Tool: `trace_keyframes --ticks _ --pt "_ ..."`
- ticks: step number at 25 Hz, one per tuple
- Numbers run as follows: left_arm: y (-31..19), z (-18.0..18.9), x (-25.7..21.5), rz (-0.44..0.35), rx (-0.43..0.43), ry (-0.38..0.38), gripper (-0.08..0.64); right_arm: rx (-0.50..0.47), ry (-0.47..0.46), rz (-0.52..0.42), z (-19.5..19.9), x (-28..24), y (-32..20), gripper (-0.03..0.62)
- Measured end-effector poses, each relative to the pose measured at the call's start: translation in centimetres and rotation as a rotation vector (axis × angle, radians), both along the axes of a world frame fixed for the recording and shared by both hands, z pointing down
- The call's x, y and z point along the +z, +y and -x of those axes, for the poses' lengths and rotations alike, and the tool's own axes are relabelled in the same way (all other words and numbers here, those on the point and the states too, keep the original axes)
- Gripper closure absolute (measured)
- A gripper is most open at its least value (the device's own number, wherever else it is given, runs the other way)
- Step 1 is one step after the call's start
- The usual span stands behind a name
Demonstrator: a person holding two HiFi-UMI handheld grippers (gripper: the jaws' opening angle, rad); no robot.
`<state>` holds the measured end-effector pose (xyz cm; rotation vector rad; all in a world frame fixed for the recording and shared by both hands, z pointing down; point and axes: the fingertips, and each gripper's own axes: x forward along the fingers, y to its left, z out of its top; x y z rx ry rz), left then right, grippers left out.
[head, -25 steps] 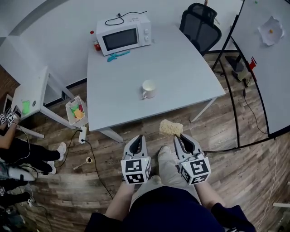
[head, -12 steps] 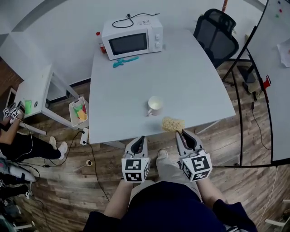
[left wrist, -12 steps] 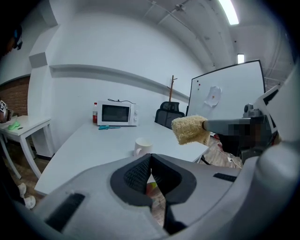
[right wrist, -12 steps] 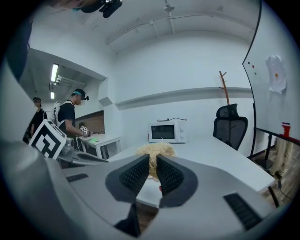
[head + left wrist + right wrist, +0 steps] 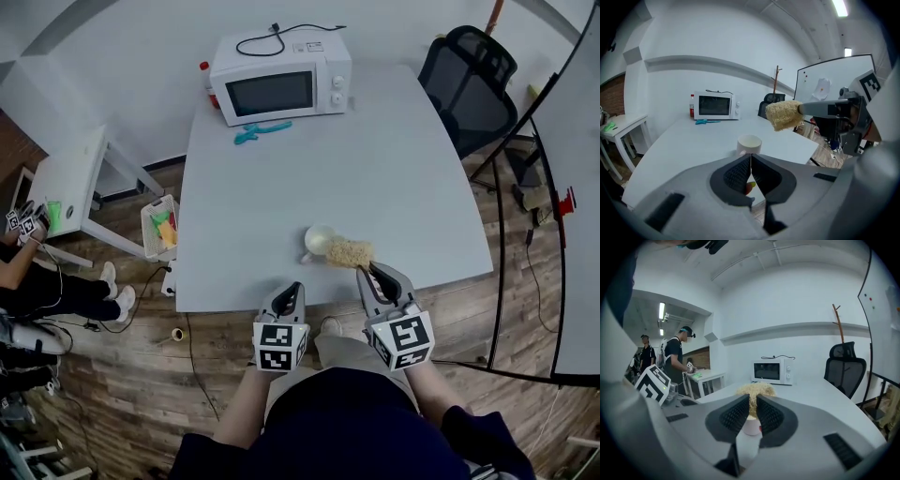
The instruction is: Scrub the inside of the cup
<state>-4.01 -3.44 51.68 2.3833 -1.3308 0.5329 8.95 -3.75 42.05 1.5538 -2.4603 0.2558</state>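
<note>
A pale grey table point(image 5: 394, 169) with a smooth matt top carries little. At its far end stands a boxy white microwave point(image 5: 279, 87) with a dark door and a black cable point(image 5: 281, 36) looped on its roof. A red-capped bottle point(image 5: 203, 73) stands just beside its left end, and a slim turquoise item point(image 5: 262, 131) lies in front of it. The middle of the top is bare, so nothing stands between the tools and the cup point(image 5: 319, 241).

The cup is white, round and upright, mouth open, near the table's near edge, with its handle towards that edge. The right tool point(image 5: 368, 272) is clamped on a scrubbing pad point(image 5: 349, 251), a straw-coloured, coarse, fibrous lump bulging out past its dark ribbed pads. The left gripper view shows the pad in the air, up and to one side of the cup, apart from it and not inside it. The left tool point(image 5: 293, 287) is just short of the table's edge, its jaws together with nothing between them.

A black mesh office chair point(image 5: 473, 80) stands off the far right corner. To the left are a small white side table point(image 5: 70, 178) and a basket point(image 5: 159, 228) of bright oddments on the wood-plank floor point(image 5: 141, 375). A person in dark clothes point(image 5: 674, 359) stands by the side table
</note>
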Motion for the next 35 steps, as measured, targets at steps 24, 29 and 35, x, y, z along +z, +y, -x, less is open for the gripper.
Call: trace_keyframes --ticks 24,29,35 --pt "-7.1 -2.2 7.7 0.056 0.097 -0.209 0.412 -0.332 0.245 -0.023 1.4 2.2 -6.8 0.535" --pt "-7.6 -2.1 8.0 0.037 0.109 -0.245 0.499 -0.364 0.294 -0.016 1.5 2.8 -7.0 0.535" --pt "-8.1 -1.7 7.9 0.009 0.115 -0.271 0.502 -0.44 0.447 -0.041 2.2 3.4 -7.0 0.535"
